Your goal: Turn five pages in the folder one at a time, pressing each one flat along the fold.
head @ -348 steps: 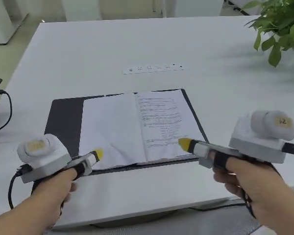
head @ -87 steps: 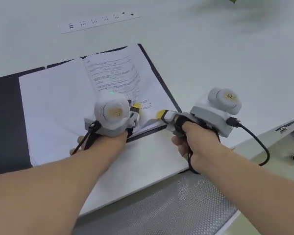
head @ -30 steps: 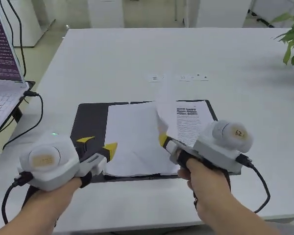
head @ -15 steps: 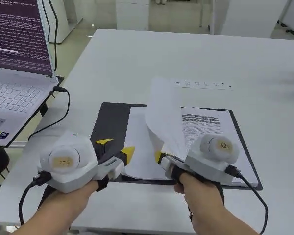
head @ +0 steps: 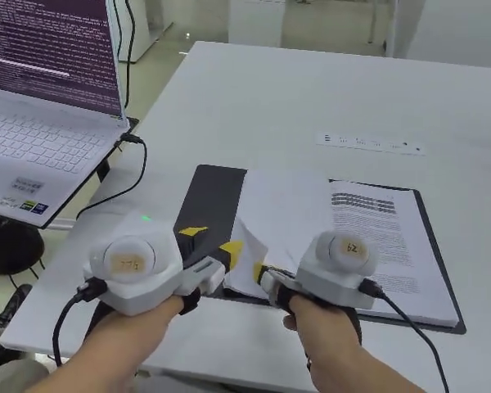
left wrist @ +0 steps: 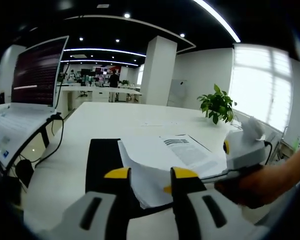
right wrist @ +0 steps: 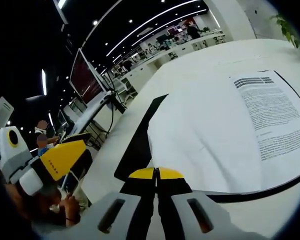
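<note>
A black folder [head: 209, 196] lies open on the white table, with a printed page [head: 385, 229] on its right side. My right gripper [head: 262, 274] is shut on the lower edge of a blank-backed page [head: 286, 213], which arcs over from the fold toward the left side and lies low. In the right gripper view the yellow tips [right wrist: 156, 173] are pressed together at that sheet [right wrist: 200, 130]. My left gripper [head: 213, 240] hovers open just left of it, over the folder's near left corner. Its jaws [left wrist: 151, 173] stand apart with the sheet's edge [left wrist: 150, 160] beyond them.
An open laptop [head: 41, 98] stands on a lower surface to the left, with a black cable [head: 135, 176] running past the table's left edge. A white power strip [head: 368, 145] lies beyond the folder. The table's front edge is right under both grippers.
The right gripper has carried the lifted page from upright over to the left and down. The left gripper stays open beside it. The head camera has swung left, bringing the laptop in.
</note>
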